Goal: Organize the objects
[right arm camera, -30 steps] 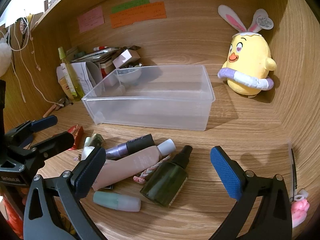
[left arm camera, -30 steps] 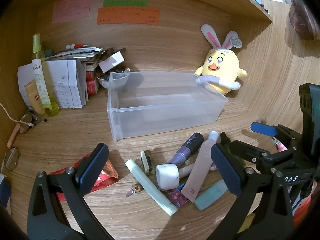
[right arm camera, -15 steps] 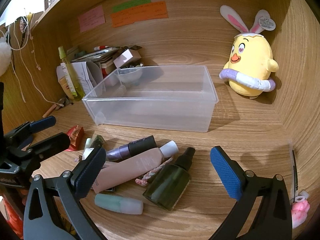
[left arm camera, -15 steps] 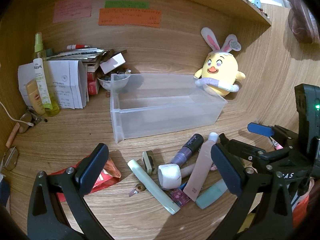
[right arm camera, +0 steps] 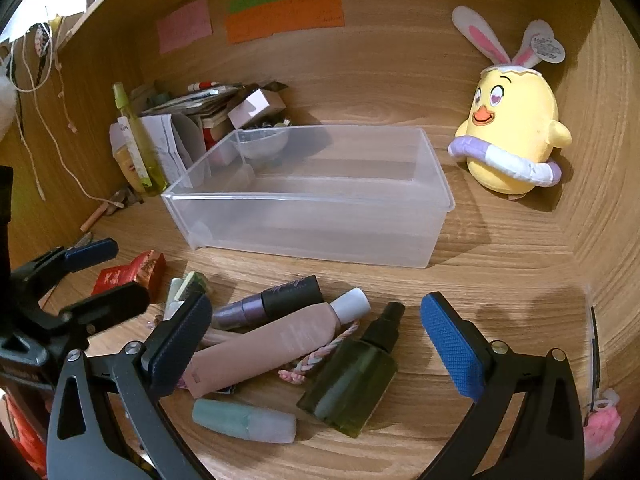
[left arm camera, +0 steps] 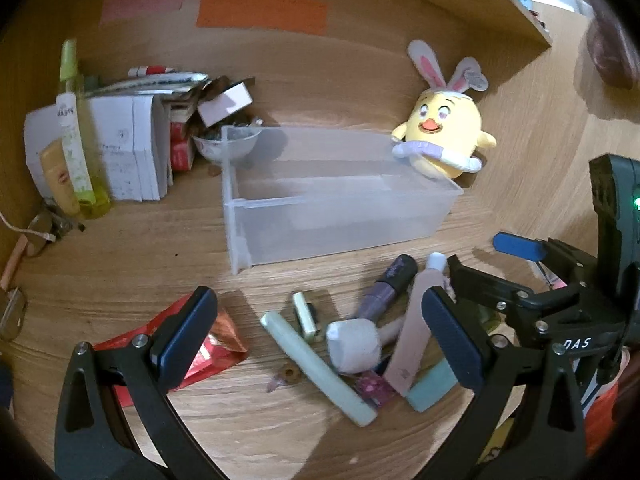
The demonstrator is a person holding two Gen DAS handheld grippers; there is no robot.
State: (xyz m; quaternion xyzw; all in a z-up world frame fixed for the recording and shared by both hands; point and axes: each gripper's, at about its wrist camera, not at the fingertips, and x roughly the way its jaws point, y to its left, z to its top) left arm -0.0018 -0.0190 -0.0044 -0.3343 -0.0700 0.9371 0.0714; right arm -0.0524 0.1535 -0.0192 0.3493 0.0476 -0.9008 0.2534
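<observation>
Two grippers hang over a wooden desk, both with jaws spread wide and nothing between them. The left gripper (left arm camera: 320,336) sits above a scatter of small cosmetics; the right gripper (right arm camera: 316,344) sits above the same scatter from the other side, and each shows at the edge of the other's view.

The clear plastic bin (right arm camera: 308,200) stands empty behind the scatter, its long side facing the grippers. Compared with a second ago, it lies slightly farther up and to the right in both views, and the items beneath appear a little larger; both grippers have eased forward and down, jaws no narrower than before. No item has changed place.

In the scatter: a beige tube (right arm camera: 272,352) with a white cap lies across a purple tube (right arm camera: 268,300) with a black cap. A dark green spray bottle (right arm camera: 356,376) lies just beside the beige tube, a braided pastel cord (right arm camera: 316,360) between them. A mint capped tube (right arm camera: 244,420) lies nearest the right gripper. A long pale green stick (left arm camera: 316,368) and a white foam-wrapped piece (left arm camera: 352,344) lie under the left gripper. A red packet (left arm camera: 200,352) lies to the left, partly behind the left finger.

A yellow plush chick (right arm camera: 512,136) with rabbit ears stands right of the bin, against the back wall.
</observation>
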